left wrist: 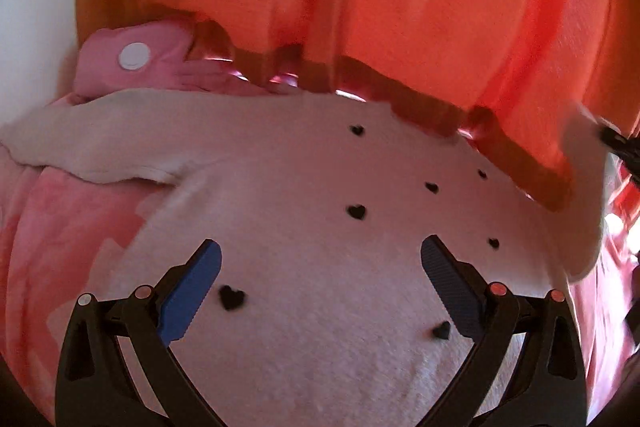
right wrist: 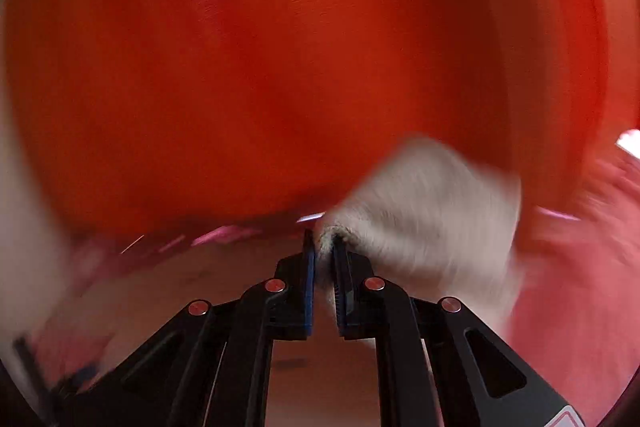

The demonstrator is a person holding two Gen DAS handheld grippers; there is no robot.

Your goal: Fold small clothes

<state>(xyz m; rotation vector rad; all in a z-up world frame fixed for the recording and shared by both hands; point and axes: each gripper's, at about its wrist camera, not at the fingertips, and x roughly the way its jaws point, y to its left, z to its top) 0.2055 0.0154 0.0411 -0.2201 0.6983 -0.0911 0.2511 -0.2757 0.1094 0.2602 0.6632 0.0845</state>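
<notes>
1. My left gripper (left wrist: 320, 259) is released: blue pads spread wide, nothing between them, hanging over the garment.
2. The garment is a small white fleece top (left wrist: 304, 227) with little black hearts (left wrist: 356, 211). It lies spread out beneath the left gripper, filling the middle of the left wrist view.
3. 1 sleeve (left wrist: 92, 151) runs out to the left of the body, lying across a pink patterned blanket (left wrist: 60, 235).
4. My right gripper (right wrist: 324, 247) is clenched on an edge of the white fleece top (right wrist: 432, 211). A bunched fold sits pinched between the 2 pads, and the fabric trails off to the right of the fingers.
5. The right wrist view is heavily motion-blurred, so I cannot tell which part of the top is in the grip.
6. In the left view the right gripper's tip (left wrist: 618, 143) shows at the right edge, with white fabric lifted beside it.
7. Orange curtain (left wrist: 400, 7) hangs behind, its hem just above the far edge of the top.
8. A pink fabric item with a white round snap (left wrist: 134, 55) sits at the upper left, beyond the sleeve.
</notes>
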